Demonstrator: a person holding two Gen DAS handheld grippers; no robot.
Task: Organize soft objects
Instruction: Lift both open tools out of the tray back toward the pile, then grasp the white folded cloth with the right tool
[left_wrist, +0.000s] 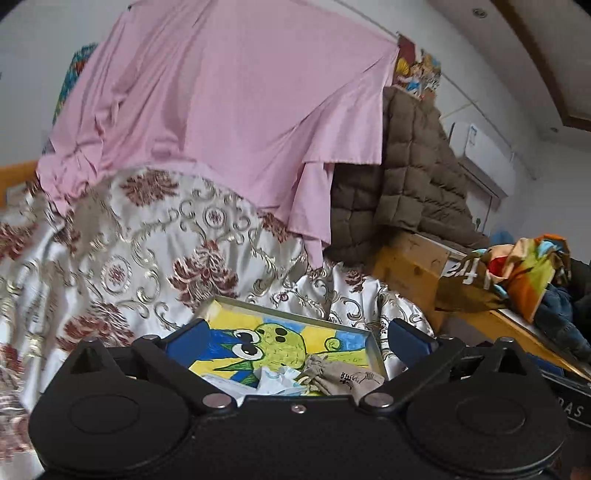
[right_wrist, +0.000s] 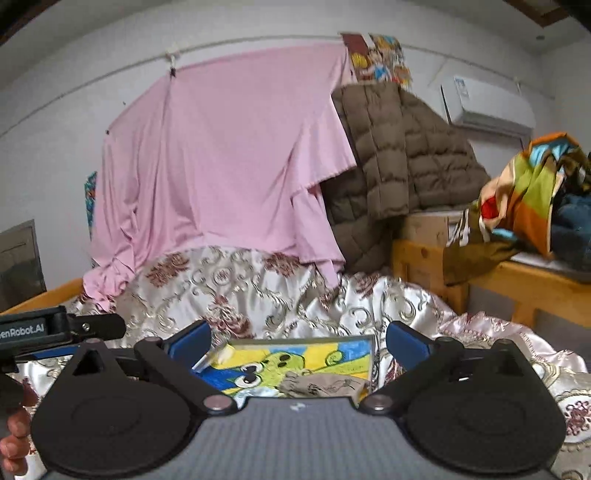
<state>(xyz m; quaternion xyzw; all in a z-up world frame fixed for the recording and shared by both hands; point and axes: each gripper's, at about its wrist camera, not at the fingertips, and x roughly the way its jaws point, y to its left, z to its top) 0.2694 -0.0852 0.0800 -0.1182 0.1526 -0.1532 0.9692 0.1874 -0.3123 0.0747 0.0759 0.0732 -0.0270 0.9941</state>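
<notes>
Left wrist view: our left gripper has its fingers spread wide, nothing between the pads. Just past them sits the tray with a green cartoon figure painted on its floor, resting on the floral satin bedspread. In the tray: a beige drawstring pouch at the near right and crumpled white tissue beside it, touching. Behind, a pink sheet hangs off the wall and drapes onto the bedspread; a brown quilted coat hangs just right of it, partly under the sheet's edge. Far right, a wooden shelf carries a brown bag, a multicolour cloth and denim. AC unit on the wall above.

Right wrist view: our right gripper also has fingers spread, empty. Tray is straight ahead between them, nearer edge hidden by the gripper body; pouch visible at its near right. Tissue we can't make out clearly here. Bedspread bunches around the tray. Sheet, coat, shelf, cloth, AC unit all in the same layout. Left gripper pokes in at the left edge; hand at lower left.
</notes>
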